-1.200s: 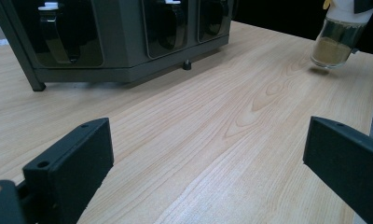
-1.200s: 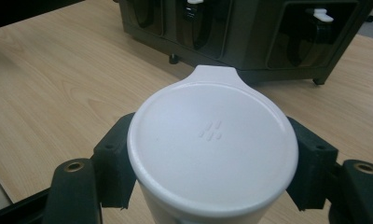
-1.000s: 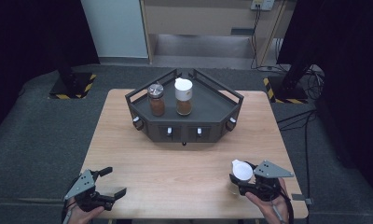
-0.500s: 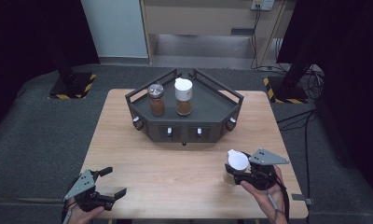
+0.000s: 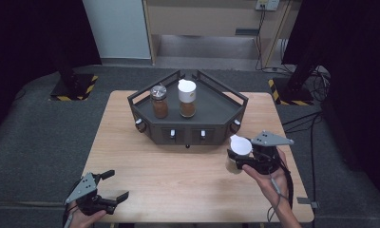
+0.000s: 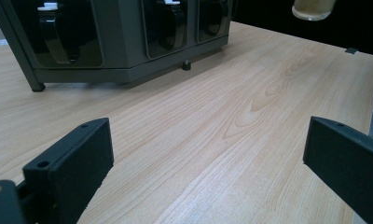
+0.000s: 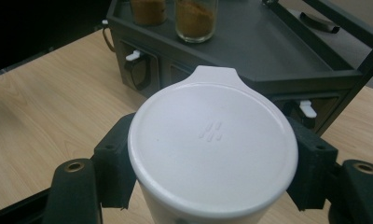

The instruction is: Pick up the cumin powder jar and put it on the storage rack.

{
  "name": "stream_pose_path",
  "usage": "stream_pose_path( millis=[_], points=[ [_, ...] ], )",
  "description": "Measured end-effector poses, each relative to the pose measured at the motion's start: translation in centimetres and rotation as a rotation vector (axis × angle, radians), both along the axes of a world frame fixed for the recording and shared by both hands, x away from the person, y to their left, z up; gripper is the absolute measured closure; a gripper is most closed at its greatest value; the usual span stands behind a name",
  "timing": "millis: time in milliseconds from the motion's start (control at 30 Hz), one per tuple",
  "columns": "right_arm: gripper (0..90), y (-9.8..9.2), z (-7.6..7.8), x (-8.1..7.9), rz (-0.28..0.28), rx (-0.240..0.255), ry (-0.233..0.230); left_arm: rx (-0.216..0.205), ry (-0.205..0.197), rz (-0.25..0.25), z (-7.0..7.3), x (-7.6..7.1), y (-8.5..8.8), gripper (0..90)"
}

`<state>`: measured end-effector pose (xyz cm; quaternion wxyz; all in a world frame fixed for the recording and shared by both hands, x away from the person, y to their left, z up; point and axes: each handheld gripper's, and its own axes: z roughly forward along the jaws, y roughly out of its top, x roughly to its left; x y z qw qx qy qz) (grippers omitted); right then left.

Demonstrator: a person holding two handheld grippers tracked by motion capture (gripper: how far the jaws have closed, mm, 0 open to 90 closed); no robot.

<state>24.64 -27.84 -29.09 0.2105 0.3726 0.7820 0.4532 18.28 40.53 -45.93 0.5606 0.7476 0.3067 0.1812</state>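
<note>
A pale wooden desk (image 5: 178,175) stands on grey carpet in a dark room, with a light wall panel and a low cabinet behind it. The person's forearms enter the high view from the near edge, each hand holding a tool.

The right tool (image 5: 241,160) is closed on a jar with a white lid (image 5: 240,145). In the right gripper view the two black jaws press on the jar's sides just below the lid (image 7: 212,140), which has a small tab pointing away from the tool. The jar is upright and held clear above the desk; in the left gripper view its pale base (image 6: 313,9) hangs over the far right part of the wood with nothing under it.

Just ahead of the right tool, and slightly to its left, sits a dark grey angular rack (image 5: 216,107) with a railed top deck and small white latches (image 7: 133,56) along its front face. On that deck, well beyond the held jar, stand two more jars of brown powder: one with a metal lid (image 5: 159,100) and, just beside it on the side nearer the right tool, one with a white lid (image 5: 187,98).

The left tool (image 5: 113,185) is open, its jaws spread wide with bare wood between them. It hovers low at the near left corner of the desk, well apart from the rack and from the right tool.
</note>
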Motion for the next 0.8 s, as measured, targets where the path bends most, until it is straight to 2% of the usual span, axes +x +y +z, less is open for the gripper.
stream_pose_path(
  millis=[333,533,800],
  points=[
    [30.7,1.0,3.1,2.0,-0.028,0.017,0.002,-0.001,0.0,-0.001,0.0,0.0,0.0,0.6],
    [30.7,1.7,5.0,3.3,-0.039,0.018,-0.012,-0.001,0.002,-0.003,0.0,0.1,0.0,0.6],
    [30.7,2.8,6.6,5.1,-0.053,0.009,-0.014,-0.003,0.004,-0.002,0.0,0.1,0.1,0.6]
  ],
)
